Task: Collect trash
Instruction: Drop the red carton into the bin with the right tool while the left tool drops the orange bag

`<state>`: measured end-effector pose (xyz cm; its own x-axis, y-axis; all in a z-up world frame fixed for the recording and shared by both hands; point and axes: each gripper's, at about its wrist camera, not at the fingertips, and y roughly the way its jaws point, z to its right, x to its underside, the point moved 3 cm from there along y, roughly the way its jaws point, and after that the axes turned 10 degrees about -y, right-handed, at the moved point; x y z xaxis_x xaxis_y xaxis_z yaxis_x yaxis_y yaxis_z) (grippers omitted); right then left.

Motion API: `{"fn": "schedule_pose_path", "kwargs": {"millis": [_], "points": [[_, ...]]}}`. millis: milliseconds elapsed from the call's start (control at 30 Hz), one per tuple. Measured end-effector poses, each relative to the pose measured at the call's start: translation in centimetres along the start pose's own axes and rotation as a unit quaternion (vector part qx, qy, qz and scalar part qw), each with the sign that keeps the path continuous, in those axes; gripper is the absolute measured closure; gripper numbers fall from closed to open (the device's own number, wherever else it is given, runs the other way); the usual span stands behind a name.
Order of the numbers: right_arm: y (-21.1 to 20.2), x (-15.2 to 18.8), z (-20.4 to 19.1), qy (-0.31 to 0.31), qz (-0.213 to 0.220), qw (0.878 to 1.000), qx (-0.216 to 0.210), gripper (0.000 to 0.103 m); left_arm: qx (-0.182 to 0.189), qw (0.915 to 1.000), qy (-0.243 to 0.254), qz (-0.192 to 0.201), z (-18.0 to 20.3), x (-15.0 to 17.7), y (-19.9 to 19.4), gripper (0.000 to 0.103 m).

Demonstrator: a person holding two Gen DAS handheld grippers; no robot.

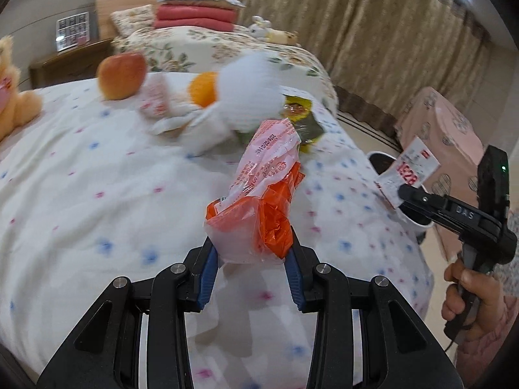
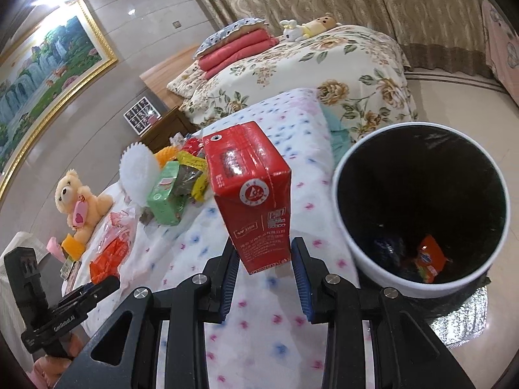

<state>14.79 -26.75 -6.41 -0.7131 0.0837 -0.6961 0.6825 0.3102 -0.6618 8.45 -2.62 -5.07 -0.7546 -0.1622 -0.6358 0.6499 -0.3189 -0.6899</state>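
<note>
Holding trash in both hands, I had the bin as my mark. My right gripper had its fingers clamped on the lower end of a red carton, which stood tilted above the bed just left of the bin's white rim. My left gripper had its fingers clamped on a crumpled orange-and-clear plastic bag, held over the bed well left of the bin.

The bin sat at the bed's edge, open and dark inside, with an orange wrapper already at the bottom. More litter, a green pack and yellow wrappers, lay farther from the bin beside a white plush toy.

To do this step well, I judged the carton should travel across until it hung fully over the bin's mouth before the fingers parted; released early, it could strike the rim and tumble to the floor. The light bag might cling to a pad, so I meant to bring it low over the opening and keep the two grippers from crowding each other there.
</note>
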Motion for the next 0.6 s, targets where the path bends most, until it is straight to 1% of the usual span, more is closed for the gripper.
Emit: {"fn": "schedule_pose_path", "kwargs": {"millis": [333,533,567,600], "points": [[-2.0,-0.1,3.1,0.018,0.017,0.999,0.025,0.071,0.035,0.9982,0.047,-0.012,5.8,-0.8,2.2,0.067],[-3.0,-0.1,4.9,0.031,0.027,0.998,0.040,0.072,0.049,0.9960,0.072,-0.022,8.6,-1.0,3.5,0.067],[-3.1,-0.1,5.2,0.033,0.028,0.998,0.040,0.099,0.051,0.9956,0.075,-0.024,9.0,-1.0,3.8,0.067],[-3.1,-0.1,5.6,0.037,0.025,0.998,0.042,0.101,0.052,0.9953,0.078,-0.026,9.4,-1.1,4.0,0.067]]}}
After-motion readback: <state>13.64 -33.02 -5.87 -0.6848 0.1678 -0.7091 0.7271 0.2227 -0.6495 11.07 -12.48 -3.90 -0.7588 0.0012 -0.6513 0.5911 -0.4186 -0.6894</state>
